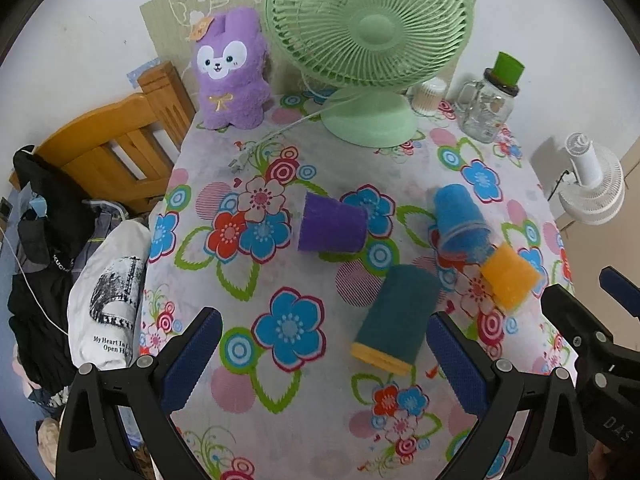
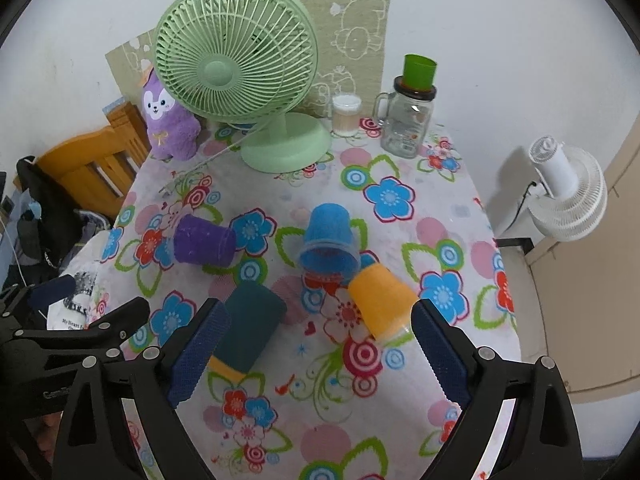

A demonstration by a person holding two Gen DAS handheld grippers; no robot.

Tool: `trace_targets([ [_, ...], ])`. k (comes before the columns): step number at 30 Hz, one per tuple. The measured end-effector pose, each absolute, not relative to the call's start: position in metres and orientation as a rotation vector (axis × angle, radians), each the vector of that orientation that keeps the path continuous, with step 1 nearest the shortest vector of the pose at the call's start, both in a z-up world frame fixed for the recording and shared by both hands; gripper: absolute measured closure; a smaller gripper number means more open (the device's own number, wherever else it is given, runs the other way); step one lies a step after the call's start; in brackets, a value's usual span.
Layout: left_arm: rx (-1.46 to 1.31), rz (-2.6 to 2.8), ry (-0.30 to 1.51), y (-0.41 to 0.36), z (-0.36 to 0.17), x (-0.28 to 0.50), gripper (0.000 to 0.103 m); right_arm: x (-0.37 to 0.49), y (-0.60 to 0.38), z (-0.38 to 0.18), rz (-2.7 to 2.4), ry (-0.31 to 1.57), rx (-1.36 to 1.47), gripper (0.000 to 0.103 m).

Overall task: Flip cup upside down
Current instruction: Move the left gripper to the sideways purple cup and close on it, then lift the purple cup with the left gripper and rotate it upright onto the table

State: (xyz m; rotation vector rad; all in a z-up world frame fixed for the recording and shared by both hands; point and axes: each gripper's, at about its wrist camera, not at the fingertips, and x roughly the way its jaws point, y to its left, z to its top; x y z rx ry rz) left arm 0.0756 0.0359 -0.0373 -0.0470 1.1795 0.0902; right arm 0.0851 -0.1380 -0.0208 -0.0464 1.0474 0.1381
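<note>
Several cups lie on their sides on the floral tablecloth. A purple cup lies left of centre. A blue cup lies right of it, mouth toward me. An orange cup touches the blue one. A dark teal cup with a yellow rim lies nearest. My left gripper is open and empty, just short of the teal cup. My right gripper is open and empty, between the teal and orange cups.
A green desk fan, a purple plush toy, a glass jar with a green cup on top and a cotton-swab tub stand at the back. A wooden chair and clothes are left; a white fan is right.
</note>
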Motion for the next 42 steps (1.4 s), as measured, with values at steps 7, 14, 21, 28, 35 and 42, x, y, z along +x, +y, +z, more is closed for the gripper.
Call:
trace_targets([
  [7, -0.056, 0.097, 1.213, 0.044, -0.063, 0.107, 0.0, 0.117, -0.129, -0.044, 0.151, 1.078, -0.05, 0.007],
  [14, -0.045, 0.094, 1.232, 0.043, -0.089, 0.136, 0.0, 0.149, -0.127, -0.072, 0.142, 1.113, -0.039, 0.007],
  [21, -0.055, 0.102, 1.267, 0.044, -0.12, 0.161, 0.0, 0.173, -0.128, -0.101, 0.129, 1.154, -0.021, 0.007],
  [28, -0.036, 0.112, 1.305, 0.042, -0.147, 0.177, 0.0, 0.186, -0.13, -0.123, 0.116, 1.189, -0.008, 0.007],
  [35, 0.033, 0.136, 1.3, 0.04, -0.162, 0.189, 0.005, 0.191, -0.135, -0.14, 0.102, 1.223, -0.005, 0.007],
  [42, 0.05, 0.123, 1.308, 0.038, -0.175, 0.194, 0.02, 0.19, -0.135, -0.146, 0.099, 1.231, -0.01, 0.007],
])
